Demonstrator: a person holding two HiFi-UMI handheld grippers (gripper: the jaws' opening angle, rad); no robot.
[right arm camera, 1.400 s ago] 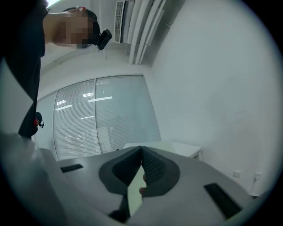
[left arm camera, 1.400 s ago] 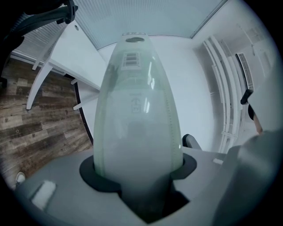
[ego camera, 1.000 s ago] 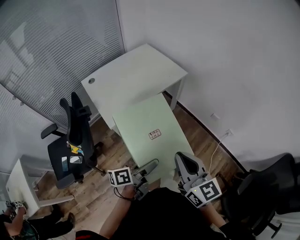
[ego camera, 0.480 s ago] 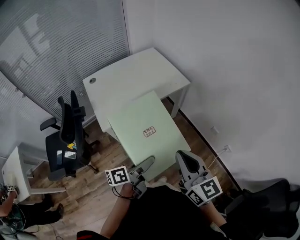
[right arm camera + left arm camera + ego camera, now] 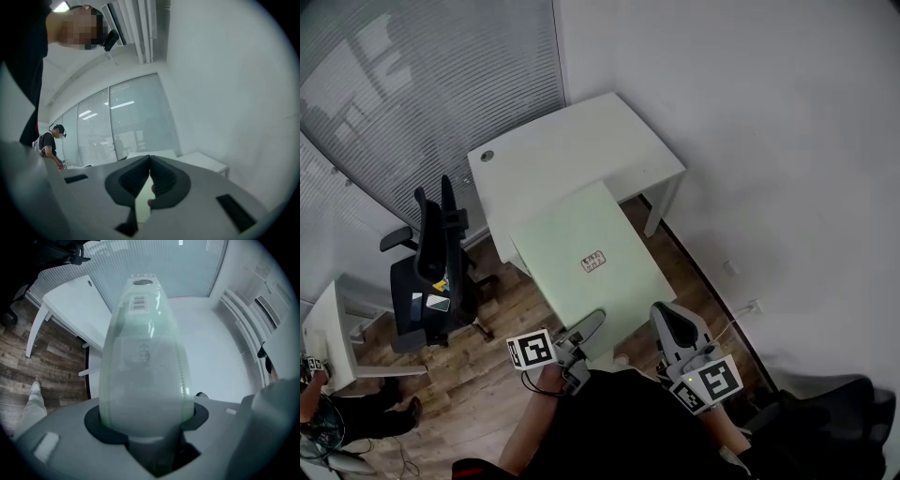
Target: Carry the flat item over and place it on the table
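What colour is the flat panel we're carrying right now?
Pale mint green flat panel, with a small label; the head view shows it best.

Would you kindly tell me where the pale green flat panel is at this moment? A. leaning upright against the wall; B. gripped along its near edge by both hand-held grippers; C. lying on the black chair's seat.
B: the left hand-held gripper and the right hand-held gripper both clamp the panel at its near edge.
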